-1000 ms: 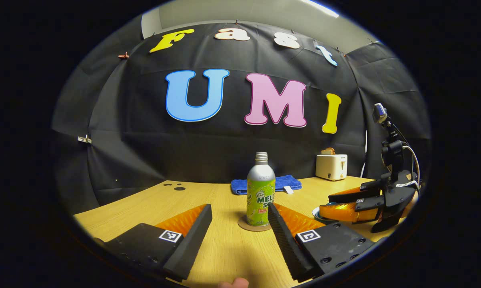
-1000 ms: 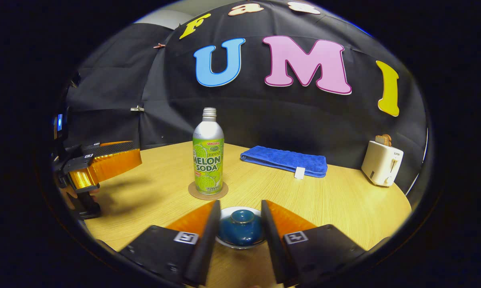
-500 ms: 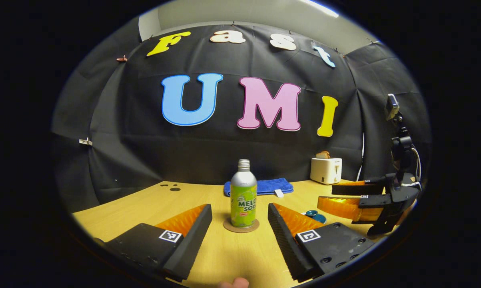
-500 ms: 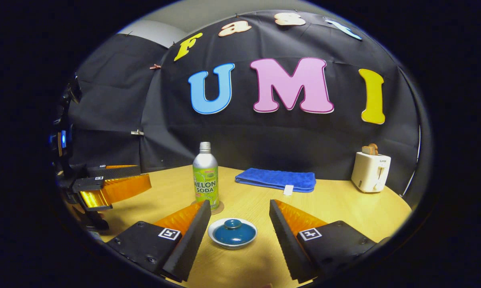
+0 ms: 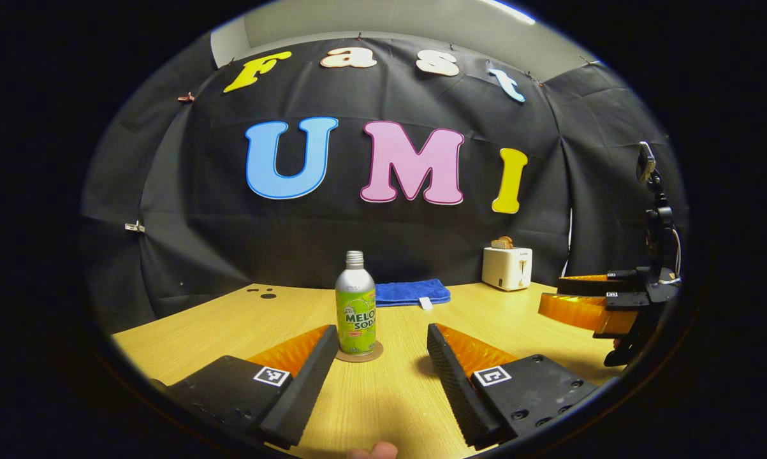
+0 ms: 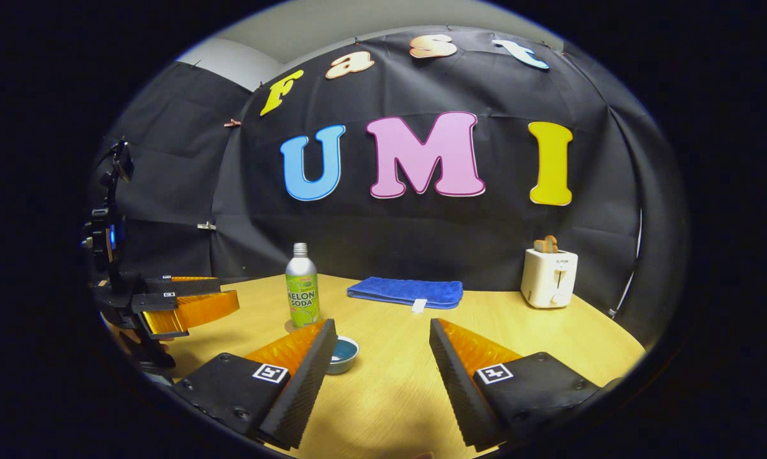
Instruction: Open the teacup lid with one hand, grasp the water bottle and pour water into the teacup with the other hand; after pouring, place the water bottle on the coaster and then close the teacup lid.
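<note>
Both grippers hovered with fingers spread wide, gripping nothing.
The melon soda bottle (image 5: 355, 303) stood upright on its round coaster (image 5: 359, 355) on the table (image 5: 383, 395), ahead of the left gripper (image 5: 380, 376); the lidded teacup (image 6: 343, 354) sat beside the right gripper (image 6: 383, 376)'s left finger.

The right claw's finger (image 6: 306, 373) half hides the teacup (image 6: 343, 354).

Printed words "MELON SODA" are read on the green label of the water bottle (image 6: 303, 294) in the right gripper view; in the left gripper view the same label (image 5: 356, 315) is seen partly, as "MELO SOD". Smaller print on the label is too small to be read. Square coded markers (image 5: 272, 375) without legible text are carried on the gripper fingers.
</note>
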### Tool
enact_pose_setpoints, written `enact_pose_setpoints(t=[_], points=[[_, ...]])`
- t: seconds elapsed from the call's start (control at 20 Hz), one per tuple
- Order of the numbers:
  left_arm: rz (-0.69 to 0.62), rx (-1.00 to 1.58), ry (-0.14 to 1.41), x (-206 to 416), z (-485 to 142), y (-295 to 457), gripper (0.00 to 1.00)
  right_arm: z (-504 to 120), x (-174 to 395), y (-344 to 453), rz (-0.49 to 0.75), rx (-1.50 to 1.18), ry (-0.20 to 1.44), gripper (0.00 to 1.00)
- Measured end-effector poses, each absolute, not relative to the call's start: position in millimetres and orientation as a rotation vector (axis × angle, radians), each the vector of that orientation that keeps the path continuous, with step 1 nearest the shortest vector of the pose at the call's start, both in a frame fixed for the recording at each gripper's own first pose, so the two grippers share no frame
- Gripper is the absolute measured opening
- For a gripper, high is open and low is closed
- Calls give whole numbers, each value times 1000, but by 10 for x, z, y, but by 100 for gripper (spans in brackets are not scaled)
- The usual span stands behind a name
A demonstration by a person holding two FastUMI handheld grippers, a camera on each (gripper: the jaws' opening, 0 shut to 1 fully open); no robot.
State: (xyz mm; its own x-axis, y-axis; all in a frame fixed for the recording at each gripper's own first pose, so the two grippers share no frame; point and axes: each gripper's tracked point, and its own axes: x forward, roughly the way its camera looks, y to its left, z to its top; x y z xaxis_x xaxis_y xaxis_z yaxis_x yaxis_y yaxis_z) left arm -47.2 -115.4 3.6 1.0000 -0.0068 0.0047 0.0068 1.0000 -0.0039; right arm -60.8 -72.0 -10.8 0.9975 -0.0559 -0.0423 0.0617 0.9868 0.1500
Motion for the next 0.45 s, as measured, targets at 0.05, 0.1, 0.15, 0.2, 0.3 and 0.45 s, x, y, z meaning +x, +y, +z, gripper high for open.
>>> enact_pose_setpoints(t=[0.05,0.1,0.15,0.2,0.3,0.45], points=[[-8,-4,-4,-481,32,-1161,89,-120,-633,-746,-62,150,40,91],[-9,-5,-2,-482,21,-1167,89,-127,-653,-767,-67,149,41,91],[-11,-6,-1,-488,18,-1174,89,-134,-662,-784,-69,146,42,91],[-9,-5,1,-495,7,-1173,89,-136,-675,-790,-70,145,44,91],[-9,0,6,-505,0,-1178,89,-142,-691,-801,-71,142,45,91],[-7,12,5,-510,10,-1186,89,-126,-702,-809,-74,140,43,91]])
